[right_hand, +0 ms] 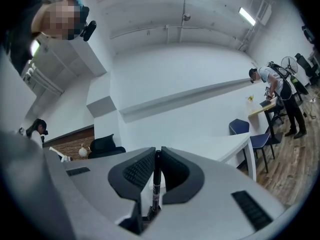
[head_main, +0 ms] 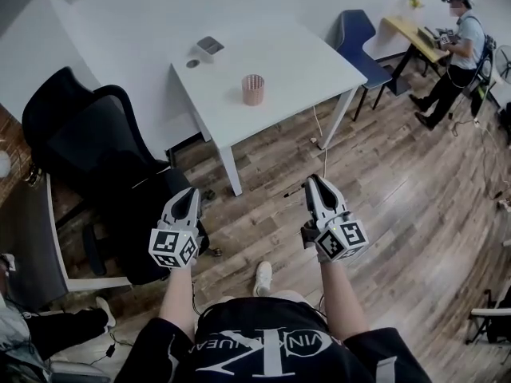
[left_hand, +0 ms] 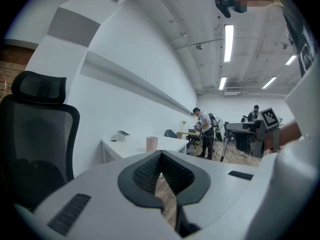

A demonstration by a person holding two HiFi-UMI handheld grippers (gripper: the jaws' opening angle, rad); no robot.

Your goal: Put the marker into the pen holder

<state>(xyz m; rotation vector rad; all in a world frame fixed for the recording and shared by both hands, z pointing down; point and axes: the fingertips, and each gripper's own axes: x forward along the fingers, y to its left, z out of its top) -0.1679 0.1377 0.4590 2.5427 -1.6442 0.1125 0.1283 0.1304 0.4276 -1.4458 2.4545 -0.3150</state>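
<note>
The pink pen holder stands upright near the middle of the white table, and in the left gripper view the pen holder shows far ahead. Both grippers hang over the wooden floor, well short of the table. My right gripper is shut on a thin black marker, which lies lengthwise between the pads of the right gripper. My left gripper is shut, its tips touching, and the left gripper holds nothing.
A black office chair stands left of the table, close to my left gripper. A small grey box sits at the table's far side. A blue chair and a standing person are at the far right. A cable hangs to the floor.
</note>
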